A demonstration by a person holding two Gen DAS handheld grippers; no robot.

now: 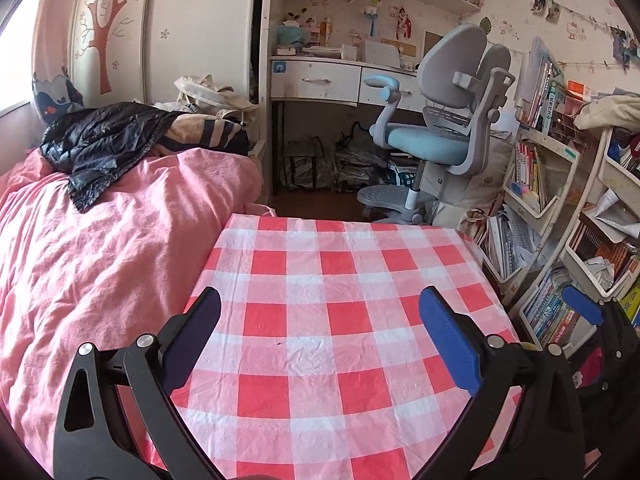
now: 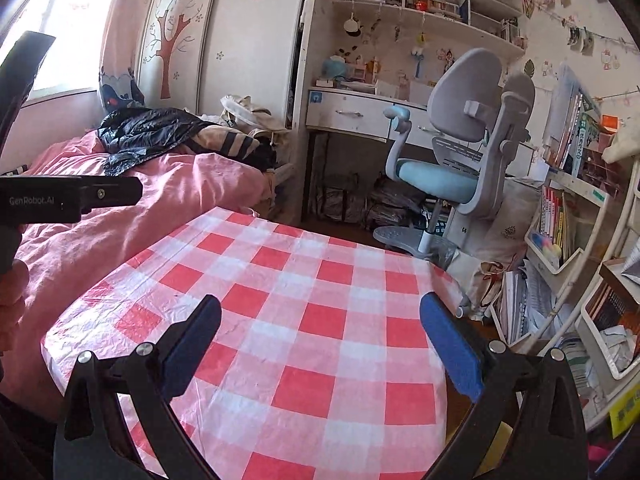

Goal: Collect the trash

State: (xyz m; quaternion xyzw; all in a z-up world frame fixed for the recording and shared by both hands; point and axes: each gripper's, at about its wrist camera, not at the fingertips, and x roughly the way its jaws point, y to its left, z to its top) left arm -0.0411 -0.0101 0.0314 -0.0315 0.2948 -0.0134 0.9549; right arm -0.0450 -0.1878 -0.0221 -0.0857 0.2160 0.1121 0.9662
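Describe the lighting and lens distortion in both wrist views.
Left wrist view: window blown out white at far left, bookshelf bowed by fisheye, corners vignetted black. Right wrist view: same window glare washes the upper left; checkered tablecloth evenly lit, sharp, its grid curved.

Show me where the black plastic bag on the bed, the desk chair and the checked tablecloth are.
black plastic bag [image 1: 108, 140], left wrist view, crumpled middle.
desk chair [image 2: 436, 178], right wrist view, blue seat.
checked tablecloth [image 1: 340, 280], left wrist view, bare middle.

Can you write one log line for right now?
left gripper: open, empty | right gripper: open, empty | checked tablecloth: no trash seen
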